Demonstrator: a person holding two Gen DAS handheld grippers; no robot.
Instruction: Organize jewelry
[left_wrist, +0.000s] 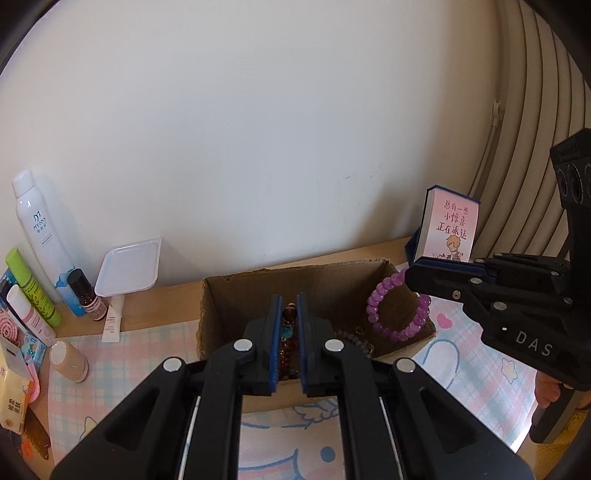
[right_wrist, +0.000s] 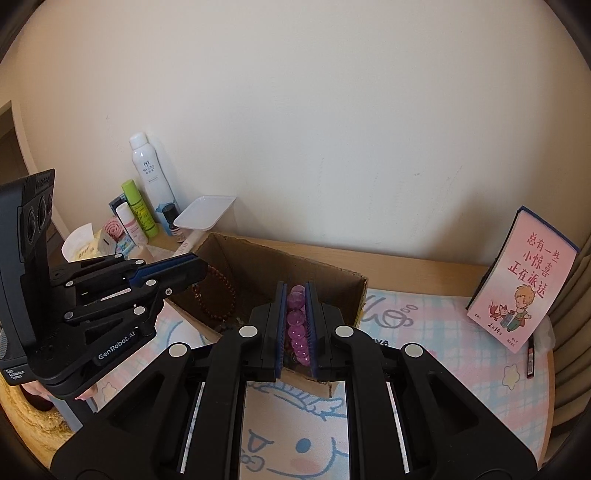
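Left wrist view shows the left tongs (left_wrist: 287, 332) clamped on a dark red bead string (left_wrist: 289, 332) with a turquoise bead, held over the open cardboard box (left_wrist: 236, 295). Beside them the right tongs (left_wrist: 415, 278) are clamped on a purple bead bracelet (left_wrist: 399, 310), which hangs over the box's right corner. From the right wrist the purple beads sit pinched between the pads (right_wrist: 309, 325), and the red string (right_wrist: 218, 291) dangles inside the box under the left tongs (right_wrist: 195, 267).

To do this step well, I judge each piece should be lowered well inside the walls before letting go — apart from the other, so the strands don't tangle; the bracelet is close to the rim and could slip outside.

Underneath, the desk (left_wrist: 173, 295) is wood with a pastel cartoon mat (right_wrist: 424, 332), set against a plain white wall — toiletry bottles and a white tray (left_wrist: 129, 267) stand left, a pink calendar card (right_wrist: 524, 277) right.
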